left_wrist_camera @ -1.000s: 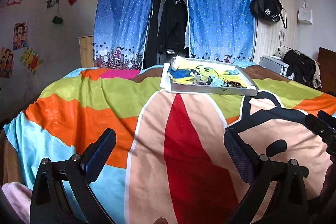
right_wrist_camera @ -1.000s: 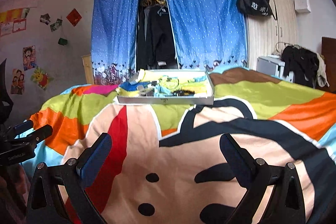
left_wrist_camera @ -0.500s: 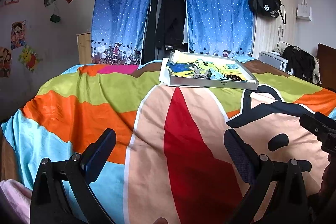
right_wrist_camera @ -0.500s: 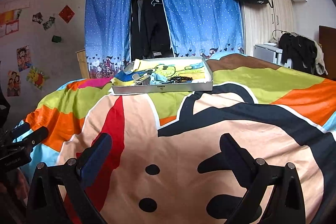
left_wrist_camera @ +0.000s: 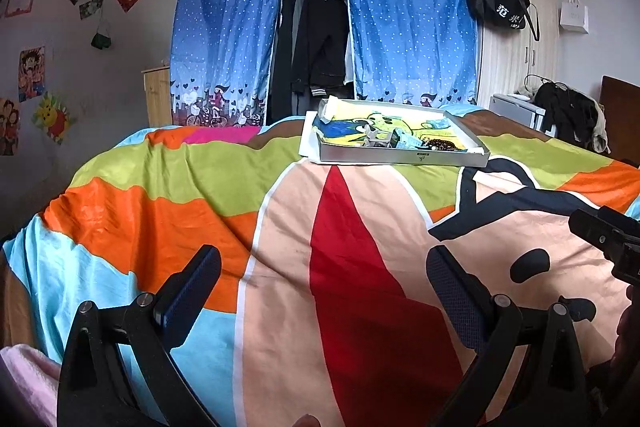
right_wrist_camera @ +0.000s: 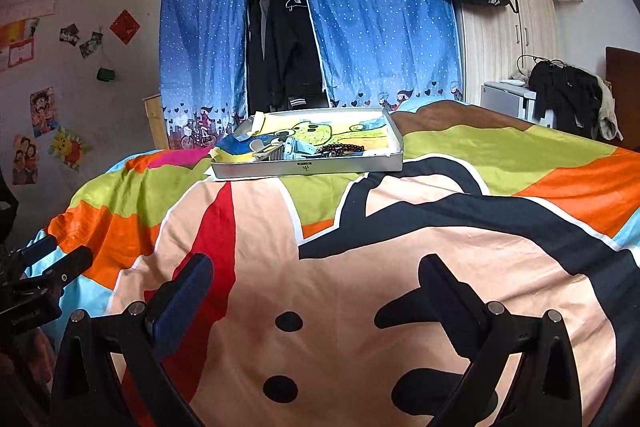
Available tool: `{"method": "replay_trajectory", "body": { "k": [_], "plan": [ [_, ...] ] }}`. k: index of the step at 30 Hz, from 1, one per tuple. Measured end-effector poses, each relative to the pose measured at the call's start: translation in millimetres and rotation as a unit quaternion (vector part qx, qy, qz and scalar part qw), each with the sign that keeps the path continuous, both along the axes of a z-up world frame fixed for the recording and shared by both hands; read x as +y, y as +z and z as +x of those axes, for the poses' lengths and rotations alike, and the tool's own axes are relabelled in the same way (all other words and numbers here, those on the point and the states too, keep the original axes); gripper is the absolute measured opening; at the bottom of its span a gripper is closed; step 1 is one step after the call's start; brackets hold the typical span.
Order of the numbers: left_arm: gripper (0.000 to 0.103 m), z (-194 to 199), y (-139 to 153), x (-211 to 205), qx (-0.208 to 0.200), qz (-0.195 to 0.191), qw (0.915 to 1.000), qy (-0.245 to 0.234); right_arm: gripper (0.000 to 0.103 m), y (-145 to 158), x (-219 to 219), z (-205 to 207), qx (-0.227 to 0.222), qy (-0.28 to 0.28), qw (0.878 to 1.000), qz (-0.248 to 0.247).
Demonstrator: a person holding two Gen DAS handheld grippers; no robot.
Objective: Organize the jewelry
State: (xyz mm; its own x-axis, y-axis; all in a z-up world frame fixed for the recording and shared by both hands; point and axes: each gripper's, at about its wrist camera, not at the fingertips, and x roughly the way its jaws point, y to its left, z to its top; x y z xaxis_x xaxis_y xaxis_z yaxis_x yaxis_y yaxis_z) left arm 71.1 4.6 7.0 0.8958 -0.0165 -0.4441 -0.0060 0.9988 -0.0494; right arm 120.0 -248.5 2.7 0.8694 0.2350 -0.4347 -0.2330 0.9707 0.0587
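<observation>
Left claw [left_wrist_camera: 324,287] and right claw [right_wrist_camera: 316,287] both hung spread wide and empty above the near end of the bed [right_wrist_camera: 360,267], over its cartoon-print cover. A shallow grey tray [left_wrist_camera: 404,157] sat on the bed's far end, well apart from both claws. Dark bead bracelet [right_wrist_camera: 340,149] and small boxes [left_wrist_camera: 406,139] lay inside it near the front wall.

Bed [left_wrist_camera: 168,187] covered by bright cartoon-print quilt [right_wrist_camera: 460,155] in orange, green, red, peach. Shallow grey tray [left_wrist_camera: 400,158] resting on quilt at far side, near centre, holding small items.
</observation>
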Motion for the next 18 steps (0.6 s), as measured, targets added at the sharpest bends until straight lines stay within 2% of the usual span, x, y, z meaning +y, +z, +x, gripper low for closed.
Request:
{"method": "replay_trajectory", "body": {
  "k": [18],
  "plan": [
    [0.101,0.3,-0.3,0.8,0.001,0.002,1.0,0.0,0.103,-2.1,-1.1,-2.1,0.005,-0.004,1.0,0.004]
  ]
}}
